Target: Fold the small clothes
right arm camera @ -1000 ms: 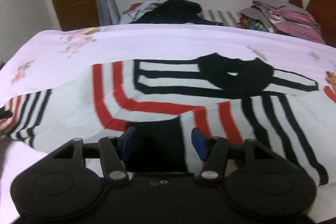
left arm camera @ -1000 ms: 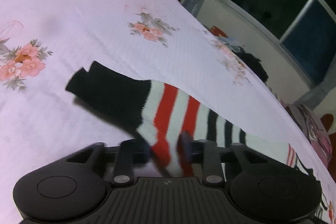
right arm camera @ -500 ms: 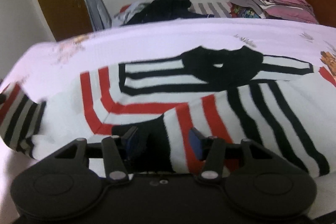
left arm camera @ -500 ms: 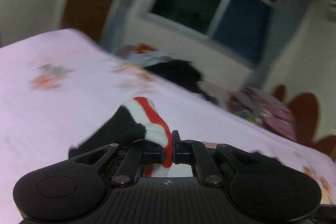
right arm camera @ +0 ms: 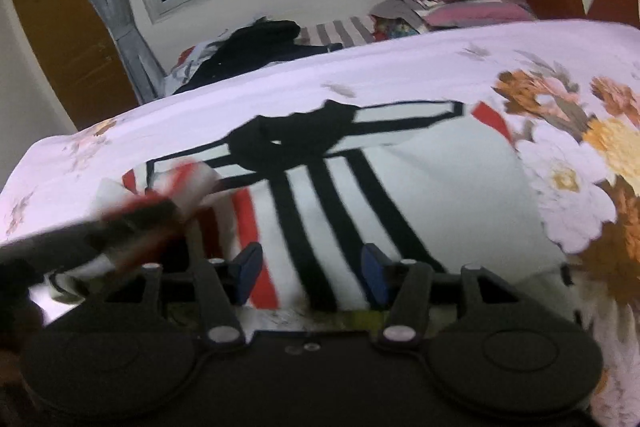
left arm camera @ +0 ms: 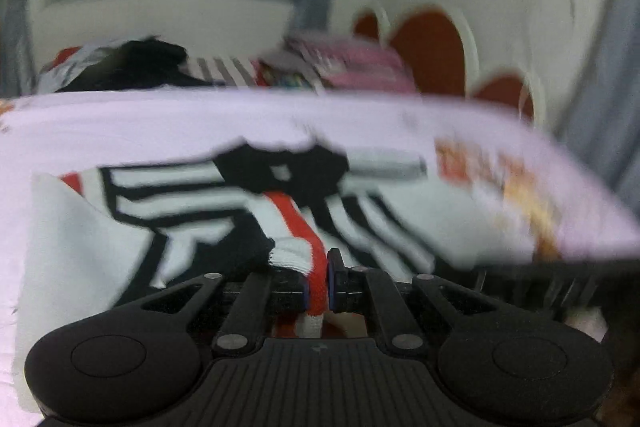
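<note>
The bed [right arm camera: 280, 87], under a pale floral sheet, stretches ahead of both claws; the striped sweater [right arm camera: 400, 195] lies flat on it, black collar away from the right claw [right arm camera: 310, 273], which stands wide open just over the hem, holding nothing; the left claw [left arm camera: 317, 285] is pinched tight on the sweater's sleeve [left arm camera: 296, 227]; no readable writing shows.
</note>
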A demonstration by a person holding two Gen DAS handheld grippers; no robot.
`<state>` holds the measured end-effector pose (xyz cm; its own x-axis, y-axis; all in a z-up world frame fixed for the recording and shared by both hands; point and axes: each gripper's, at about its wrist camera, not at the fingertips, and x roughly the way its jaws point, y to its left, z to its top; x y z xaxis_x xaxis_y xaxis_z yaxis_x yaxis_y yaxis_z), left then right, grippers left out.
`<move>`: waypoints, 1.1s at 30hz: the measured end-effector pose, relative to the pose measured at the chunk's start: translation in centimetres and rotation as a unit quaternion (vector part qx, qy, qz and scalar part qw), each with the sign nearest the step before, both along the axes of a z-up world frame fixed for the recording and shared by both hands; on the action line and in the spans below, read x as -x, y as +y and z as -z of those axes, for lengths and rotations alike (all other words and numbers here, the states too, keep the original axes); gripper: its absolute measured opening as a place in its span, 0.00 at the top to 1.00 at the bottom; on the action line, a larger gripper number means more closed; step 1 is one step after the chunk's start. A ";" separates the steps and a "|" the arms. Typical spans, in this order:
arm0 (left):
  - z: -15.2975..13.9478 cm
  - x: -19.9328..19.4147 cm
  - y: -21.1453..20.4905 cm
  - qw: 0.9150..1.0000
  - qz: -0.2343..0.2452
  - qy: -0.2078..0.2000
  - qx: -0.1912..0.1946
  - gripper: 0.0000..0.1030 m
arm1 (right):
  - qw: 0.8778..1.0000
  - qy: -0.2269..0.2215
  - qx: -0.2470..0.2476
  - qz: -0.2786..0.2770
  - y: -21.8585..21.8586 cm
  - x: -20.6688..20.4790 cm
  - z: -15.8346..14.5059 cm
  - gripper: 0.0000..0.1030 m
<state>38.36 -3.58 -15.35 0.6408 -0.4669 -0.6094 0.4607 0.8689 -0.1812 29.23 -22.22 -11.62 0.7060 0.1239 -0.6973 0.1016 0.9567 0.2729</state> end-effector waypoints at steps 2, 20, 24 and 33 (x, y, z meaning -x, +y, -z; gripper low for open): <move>0.3 0.8 -0.8 1.000 0.009 0.005 -0.026 0.92 | 1.000 -0.007 -0.001 -0.008 -0.1 0.3 -0.3 0.39; -0.5 5.5 10.7 0.984 -0.162 -0.006 -0.075 0.23 | 0.990 -0.020 0.019 -0.139 7.7 -0.7 -0.9 0.34; 1.4 5.4 12.0 0.981 -0.174 0.006 -0.089 0.23 | 0.984 -0.017 0.091 -0.154 10.5 -1.5 0.3 0.37; 3.3 2.9 11.6 0.978 -0.187 -0.007 -0.095 0.64 | 0.989 -0.014 0.087 -0.118 9.4 -4.0 0.1 0.83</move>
